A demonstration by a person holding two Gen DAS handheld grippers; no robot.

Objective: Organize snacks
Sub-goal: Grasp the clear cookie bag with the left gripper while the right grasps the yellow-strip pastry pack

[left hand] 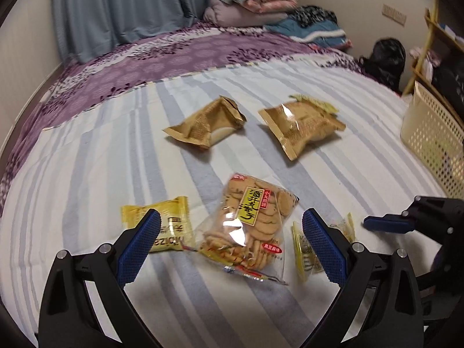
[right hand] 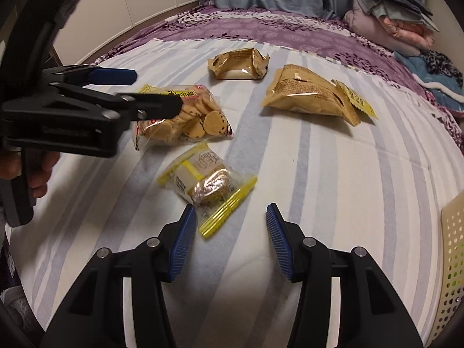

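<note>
striped blue-and-white sheet [left hand: 87,174] covers the near part of the bed, with bare cloth between the snack packs and wide bare stretches toward its left and near edges. beyond it lies a purple floral blanket [left hand: 162,55], then a blue curtain [left hand: 116,5] and folded bedding [left hand: 252,3] at the far end. a cream perforated basket [left hand: 432,133] sits at the bed's right edge.

the cookie bag [left hand: 249,226] lies flat near the sheet's near edge, its long axis running from near to far, between the spread fingers of the left tool [left hand: 232,232], which hovers open and holds nothing. a yellow packet [left hand: 162,223] lies just left of the bag, partly behind the left finger. a clear yellow-edged packet [right hand: 207,187] lies just ahead of the right tool [right hand: 227,232], aslant, its sealed end toward that tool's left finger; this tool is also open and empty. two gold pouches [left hand: 206,124] [left hand: 301,127] lie farther in, apart from each other, near the blanket's edge.
</note>
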